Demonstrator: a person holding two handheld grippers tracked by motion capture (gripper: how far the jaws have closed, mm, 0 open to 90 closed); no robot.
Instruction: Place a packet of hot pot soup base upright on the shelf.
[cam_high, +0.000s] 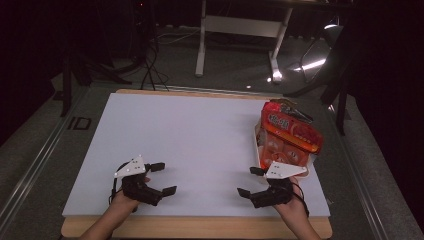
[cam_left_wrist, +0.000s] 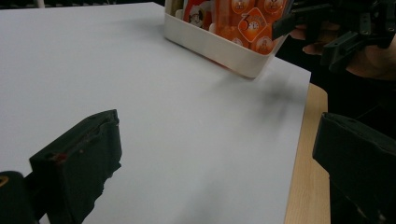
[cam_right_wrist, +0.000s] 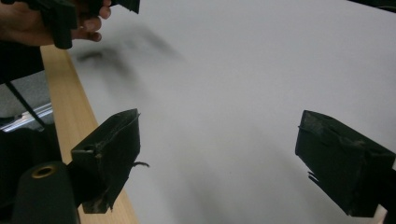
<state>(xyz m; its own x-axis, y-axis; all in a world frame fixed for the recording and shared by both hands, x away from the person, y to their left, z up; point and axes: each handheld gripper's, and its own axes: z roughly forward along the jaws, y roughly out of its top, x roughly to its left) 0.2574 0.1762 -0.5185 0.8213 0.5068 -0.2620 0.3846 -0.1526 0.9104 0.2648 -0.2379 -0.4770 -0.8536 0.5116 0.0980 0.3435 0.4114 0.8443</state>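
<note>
Dark room; white desk legs (cam_high: 202, 45) on what seems grey carpet (cam_high: 235, 60).

Snack tray (cam_high: 260, 145) on table's (cam_high: 190, 130) right, behind right tool (cam_high: 251, 181).

A cream white plastic box (cam_high: 258, 150) stands on the right side of the white table (cam_high: 190, 140), near the front right corner. It is full of orange and red snack packs (cam_high: 290, 131). The packs are shiny and have small white pictures and signs on them. They stick up high above the rim of the box and lean a little to the far side. At the top the packs end in a crinkly dark edge. In the left gripper view the box (cam_left_wrist: 210, 42) has a low smooth wall with a rounded corner.
</note>
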